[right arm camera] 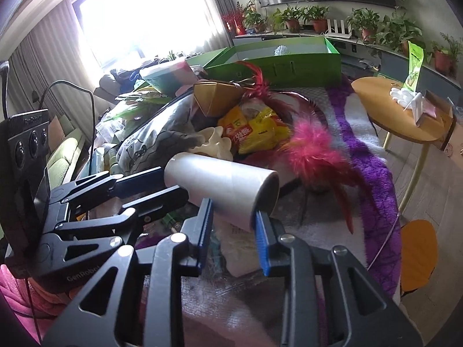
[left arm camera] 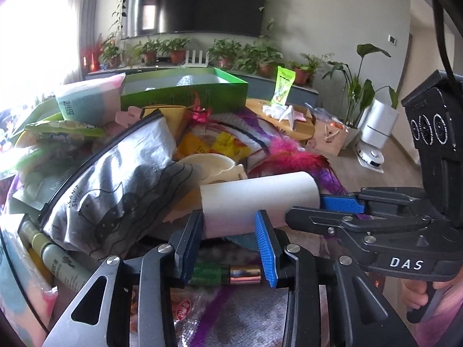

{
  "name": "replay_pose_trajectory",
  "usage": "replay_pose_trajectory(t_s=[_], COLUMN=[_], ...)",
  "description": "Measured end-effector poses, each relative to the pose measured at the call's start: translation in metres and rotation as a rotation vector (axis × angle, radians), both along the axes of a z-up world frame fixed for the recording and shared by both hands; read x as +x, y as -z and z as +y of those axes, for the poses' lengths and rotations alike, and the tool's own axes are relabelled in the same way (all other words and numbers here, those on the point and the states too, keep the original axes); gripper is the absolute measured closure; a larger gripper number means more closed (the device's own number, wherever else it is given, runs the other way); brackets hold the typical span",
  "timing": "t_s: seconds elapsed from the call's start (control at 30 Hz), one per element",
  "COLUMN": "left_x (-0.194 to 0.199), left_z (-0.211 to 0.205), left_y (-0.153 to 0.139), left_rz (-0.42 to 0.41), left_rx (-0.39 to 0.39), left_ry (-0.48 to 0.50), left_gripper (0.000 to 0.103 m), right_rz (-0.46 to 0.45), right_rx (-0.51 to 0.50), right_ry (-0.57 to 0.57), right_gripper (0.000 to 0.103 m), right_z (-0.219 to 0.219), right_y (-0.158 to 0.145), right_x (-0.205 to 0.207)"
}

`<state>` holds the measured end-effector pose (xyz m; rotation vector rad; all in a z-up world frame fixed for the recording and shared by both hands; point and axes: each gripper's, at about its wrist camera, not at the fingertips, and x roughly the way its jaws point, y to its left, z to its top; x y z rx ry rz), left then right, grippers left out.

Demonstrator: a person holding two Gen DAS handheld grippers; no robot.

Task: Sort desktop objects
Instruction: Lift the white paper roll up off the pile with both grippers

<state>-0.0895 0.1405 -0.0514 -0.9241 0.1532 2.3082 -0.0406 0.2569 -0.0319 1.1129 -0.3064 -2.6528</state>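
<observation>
A white roll (left arm camera: 257, 202) is held in the air above the cluttered table, gripped at both ends. My left gripper (left arm camera: 230, 231) is shut on its left end. My right gripper (right arm camera: 233, 214) is shut on its open right end; the roll also shows in the right wrist view (right arm camera: 222, 188). In the left wrist view my right gripper (left arm camera: 332, 208) comes in from the right. In the right wrist view my left gripper (right arm camera: 162, 185) comes in from the left. Below lie a grey pouch (left arm camera: 115, 190), a yellow snack packet (right arm camera: 254, 133) and pink feathers (right arm camera: 315, 150).
A green box (left arm camera: 185, 92) stands at the back of the table. Batteries (left arm camera: 228, 273) and small bottles (left arm camera: 58, 257) lie under the left gripper. A round wooden side table (right arm camera: 405, 118) with white items stands to the right. A purple cloth (right arm camera: 373, 173) hangs over the table's edge.
</observation>
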Motion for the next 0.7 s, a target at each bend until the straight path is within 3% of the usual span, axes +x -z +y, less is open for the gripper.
replay_pose_trajectory(t_s=[0.13,0.2,0.27,0.33,0.37,0.5,0.7], left_x=[-0.004,-0.005,-0.007,-0.009,-0.009,-0.002,0.007], left_z=[-0.001,-0.001,-0.002,0.0,0.002,0.005,0.003], left_y=[0.002,0.003,0.005,0.006,0.006,0.0,-0.018], left_rz=[-0.001,0.009,-0.004,-0.032,-0.041,-0.008,0.041], left_rx=[-0.001,-0.01,0.004,0.04,0.045,0.028,0.031], left_ry=[-0.001,-0.01,-0.005,0.026,0.039,0.058,0.067], left_gripper=[0.061,0.049,0.048,0.048,0.056,0.064,0.065], right_rz=[-0.001,-0.001,-0.003,-0.006,-0.011,0.005,0.047], right_rx=[0.009,0.008,0.007,0.002,-0.005,0.028,0.026], right_ry=[0.002,0.005,0.004,0.004,0.002,0.026,0.04], right_gripper=[0.073,0.073,0.073,0.073,0.073,0.07,0.069], right_z=[0.0,0.001,0.002,0.003,0.003,0.0,0.003], right_y=[0.001,0.001,0.002,0.002,0.002,-0.001,-0.016], right_x=[-0.001,-0.002,-0.003,-0.003,-0.003,-0.001,0.009])
